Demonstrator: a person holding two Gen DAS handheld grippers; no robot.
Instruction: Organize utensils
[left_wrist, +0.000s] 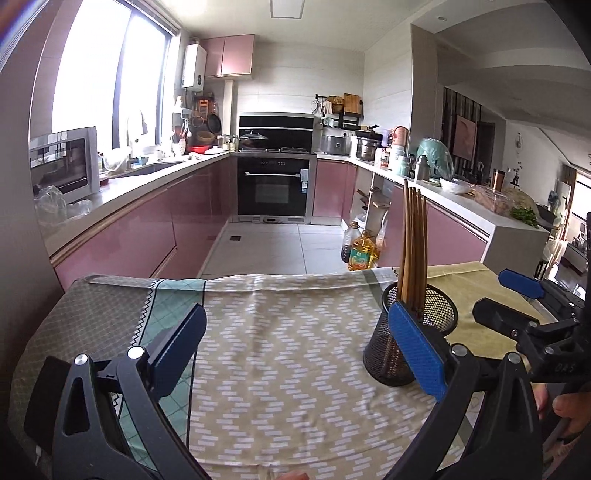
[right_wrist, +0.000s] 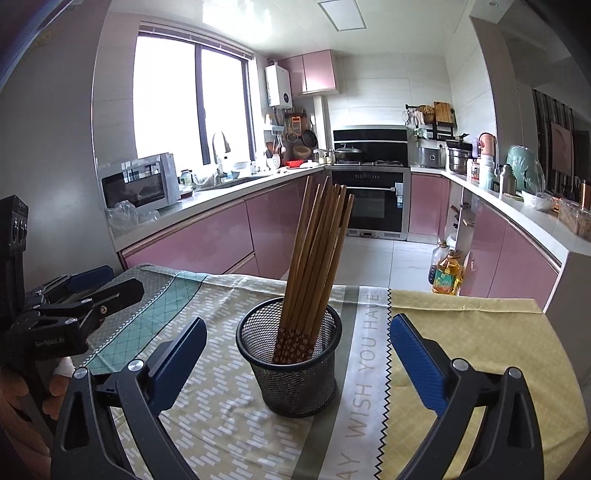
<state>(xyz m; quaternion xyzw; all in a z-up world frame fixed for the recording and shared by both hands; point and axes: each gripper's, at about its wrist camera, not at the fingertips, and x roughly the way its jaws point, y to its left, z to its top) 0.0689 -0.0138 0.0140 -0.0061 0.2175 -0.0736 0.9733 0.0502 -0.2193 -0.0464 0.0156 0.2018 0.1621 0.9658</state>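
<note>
Item: chopsticks (right_wrist: 314, 266), one wooden bundle, standing in the mesh holder (right_wrist: 291, 354), patterned ends down, long axis near upright and leaning slightly right.

Location: holder upright on the tablecloth (right_wrist: 207, 406), dead ahead of your right gripper (right_wrist: 299, 365) and between the lines of its fingers, untouched.

Right gripper: jaws wide apart, nothing held.

Left gripper (left_wrist: 303, 350): jaws wide apart, empty; the holder (left_wrist: 410, 332) sits off to its right, behind its right finger (contact there is hard to judge).

Nearer hand: your right, probably.

Status: no loose utensils visible on the cloth; the task looks close to done.
</note>
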